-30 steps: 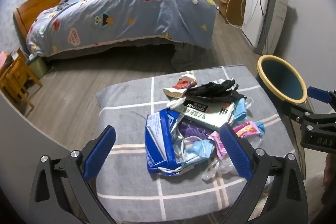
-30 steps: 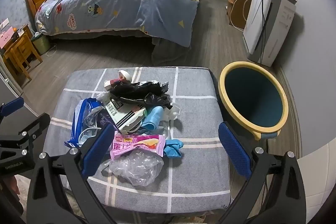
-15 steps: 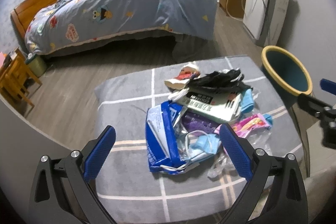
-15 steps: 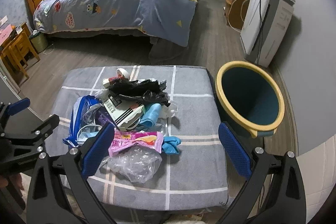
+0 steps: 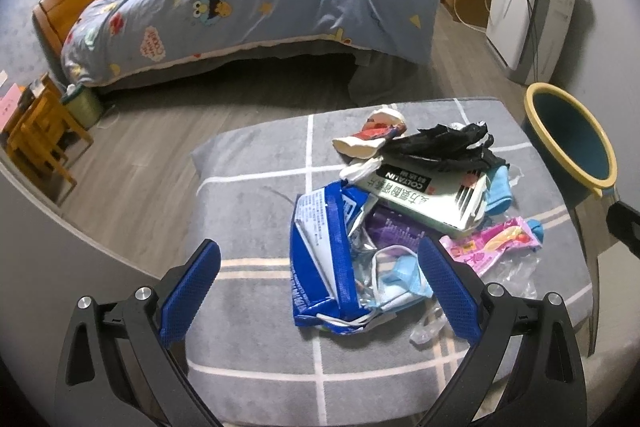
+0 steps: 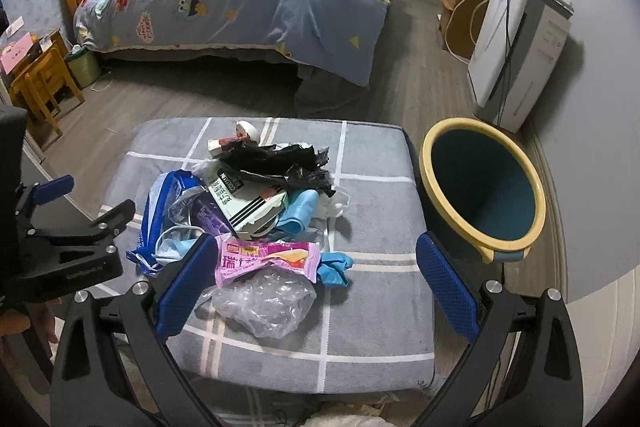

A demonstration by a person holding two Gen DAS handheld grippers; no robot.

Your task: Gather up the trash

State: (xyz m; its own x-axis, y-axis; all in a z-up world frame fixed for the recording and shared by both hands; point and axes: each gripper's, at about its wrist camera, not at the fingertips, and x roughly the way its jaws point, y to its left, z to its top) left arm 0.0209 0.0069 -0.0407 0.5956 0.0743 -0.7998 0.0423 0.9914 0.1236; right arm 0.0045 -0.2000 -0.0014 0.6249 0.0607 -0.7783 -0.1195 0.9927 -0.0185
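- While both jaws stand apart and empty, the trash [image 6: 256, 211] lies heaped on the tabletop [image 6: 372, 311].
- Right gripper [image 6: 316, 283] is nearer: pink wrapper [image 6: 266, 261] at 11 o'clock, long axis crosswise.
- Bin [image 6: 482, 187] sits at 1 o'clock.
- Left gripper [image 5: 318, 293] faces the blue bag [image 5: 316, 247].

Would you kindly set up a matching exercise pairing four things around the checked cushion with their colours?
Things:
1. crumpled bag
2. snack wrapper
3. bin rim
4. torn packet

Colours:
A. yellow
B. blue and white
C. black
D. pink

Pairs: 1-C, 2-D, 3-A, 4-B
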